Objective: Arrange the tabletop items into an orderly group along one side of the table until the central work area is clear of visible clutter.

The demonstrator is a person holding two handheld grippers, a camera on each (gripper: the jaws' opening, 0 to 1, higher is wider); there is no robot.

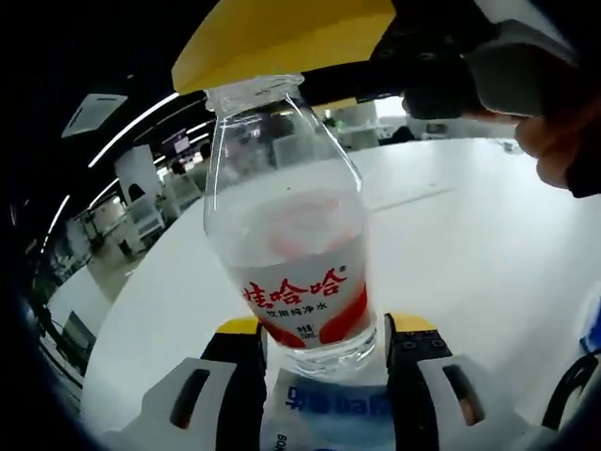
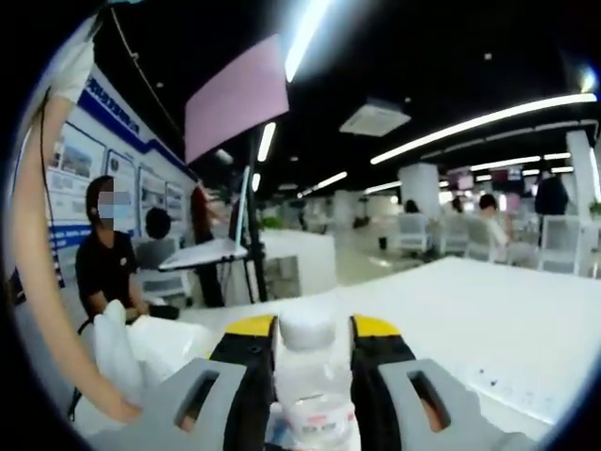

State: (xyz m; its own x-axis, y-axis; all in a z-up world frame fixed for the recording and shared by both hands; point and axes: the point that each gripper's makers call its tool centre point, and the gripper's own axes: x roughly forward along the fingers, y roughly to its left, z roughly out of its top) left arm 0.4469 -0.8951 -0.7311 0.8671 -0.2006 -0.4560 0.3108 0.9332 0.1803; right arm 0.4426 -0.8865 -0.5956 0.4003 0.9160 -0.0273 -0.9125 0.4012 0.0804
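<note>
A clear water bottle point(image 1: 291, 244) with a red and white label stands upright between the yellow-tipped jaws of my left gripper point(image 1: 329, 329), which is shut on its base. My right gripper point(image 1: 282, 38) reaches in from the top right over the bottle's neck, with a person's hand point(image 1: 554, 141) behind it. In the right gripper view, my right gripper point(image 2: 307, 329) is shut on the bottle's white cap point(image 2: 307, 331), and the labelled bottle point(image 2: 315, 413) runs down between the jaws. A packet with blue print point(image 1: 329, 409) lies under the bottle.
The white table point(image 1: 470, 244) stretches away to the right, and its edge point(image 2: 488, 319) borders an open office. A white bag point(image 2: 117, 352) and a person's arm point(image 2: 38, 282) sit at the left. Seated people and desks are farther back.
</note>
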